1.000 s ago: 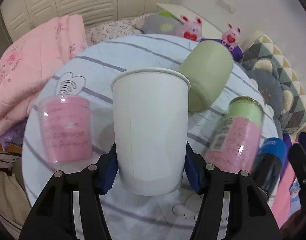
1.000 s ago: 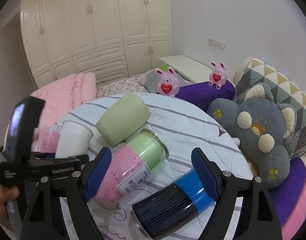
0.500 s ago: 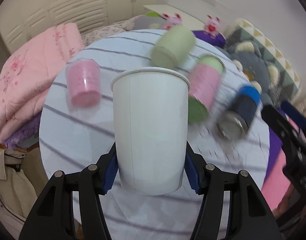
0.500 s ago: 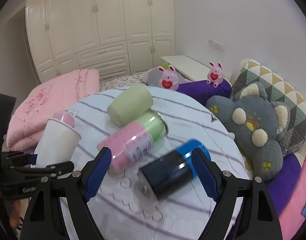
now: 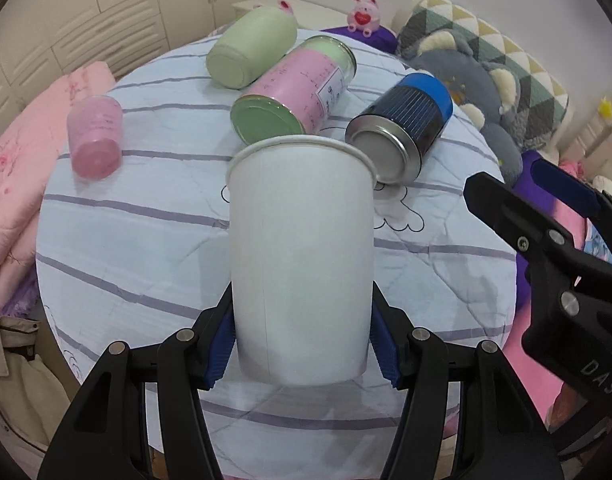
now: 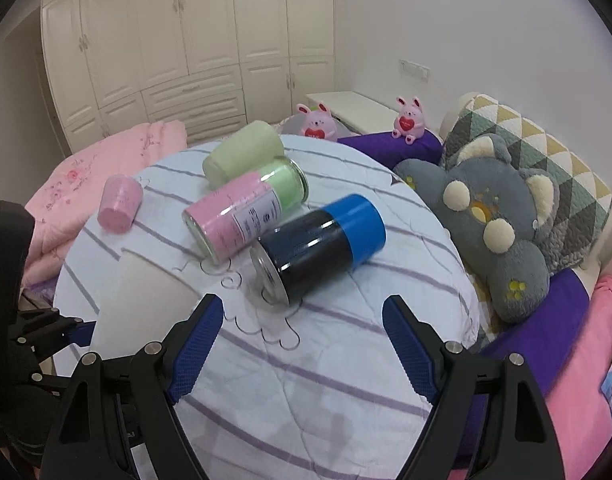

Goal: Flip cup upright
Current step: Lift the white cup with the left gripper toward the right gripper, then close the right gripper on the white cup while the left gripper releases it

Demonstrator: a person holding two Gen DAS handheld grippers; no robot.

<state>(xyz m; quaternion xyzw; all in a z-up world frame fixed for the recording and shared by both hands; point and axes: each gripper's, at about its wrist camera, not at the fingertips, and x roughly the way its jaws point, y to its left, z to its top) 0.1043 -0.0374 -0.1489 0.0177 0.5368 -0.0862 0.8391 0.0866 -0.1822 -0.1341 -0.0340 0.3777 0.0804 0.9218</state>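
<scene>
Well, the round table [image 6: 346,360] with its striped white cover takes up most of the room in front of me, and it serves as the landing spot for whatever gets stood up. At about one o'clock beyond it slumps a grey plush cushion [image 6: 494,232], out of the way on the bed.

On the cloth, four containers lie on their sides in a loose cluster toward twelve o'clock: a blue-capped dark can [image 5: 406,120], a pink and green tin [image 5: 294,92] touching a pale green cup [image 5: 250,52] behind it, and a small pink cup [image 5: 95,136] apart at ten o'clock. They look like items waiting their turn.

The white paper cup [image 5: 302,264] is lifted over the near edge of the table, rim upward and leaning only slightly away, so I judge the turning largely done and the setting-down left. The left gripper [image 5: 302,348] has its blue pads pressed against the cup's lower wall on both sides, low enough to keep the mouth free.

The right gripper [image 6: 302,344] hangs at four o'clock with its fingers spread wide and nothing between them, seemingly kept clear of the cup.
</scene>
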